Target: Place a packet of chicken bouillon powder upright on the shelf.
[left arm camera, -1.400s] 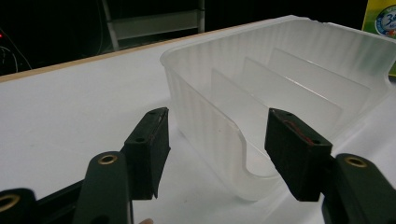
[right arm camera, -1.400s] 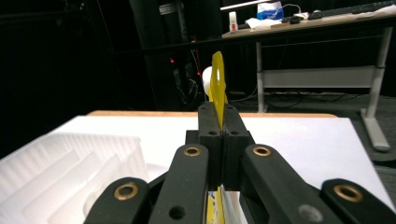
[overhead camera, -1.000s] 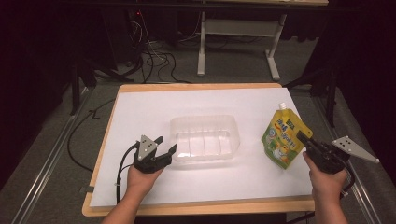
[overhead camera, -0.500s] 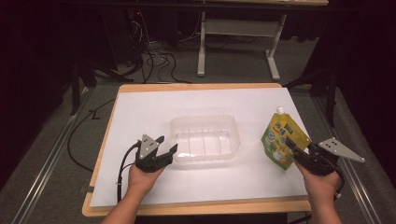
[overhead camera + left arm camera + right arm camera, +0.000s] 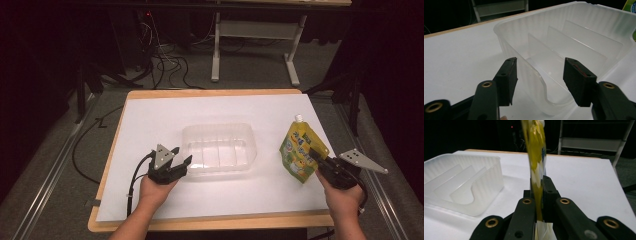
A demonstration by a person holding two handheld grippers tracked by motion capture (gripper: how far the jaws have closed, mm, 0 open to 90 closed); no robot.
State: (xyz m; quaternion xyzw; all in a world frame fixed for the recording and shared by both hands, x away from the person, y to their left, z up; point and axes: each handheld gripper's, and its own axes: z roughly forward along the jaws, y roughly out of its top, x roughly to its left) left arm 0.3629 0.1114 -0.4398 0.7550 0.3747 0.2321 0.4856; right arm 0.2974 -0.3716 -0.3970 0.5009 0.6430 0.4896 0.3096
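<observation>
The yellow pouch stands pinched between the right gripper's fingers, while the left gripper's fingers gape wide astride the clear tray's wall.

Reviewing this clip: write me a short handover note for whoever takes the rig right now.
Right gripper: shut on the yellow spout pouch, held beside the right end of the clear tub.
Left gripper: open, fingers straddling the tub's near left corner, not yet closed.
Tub sits mid-table on the white sheet, its divided slots empty.
Done: pouch gripped.
Left, probably: steady the tub and put the pouch in.
</observation>
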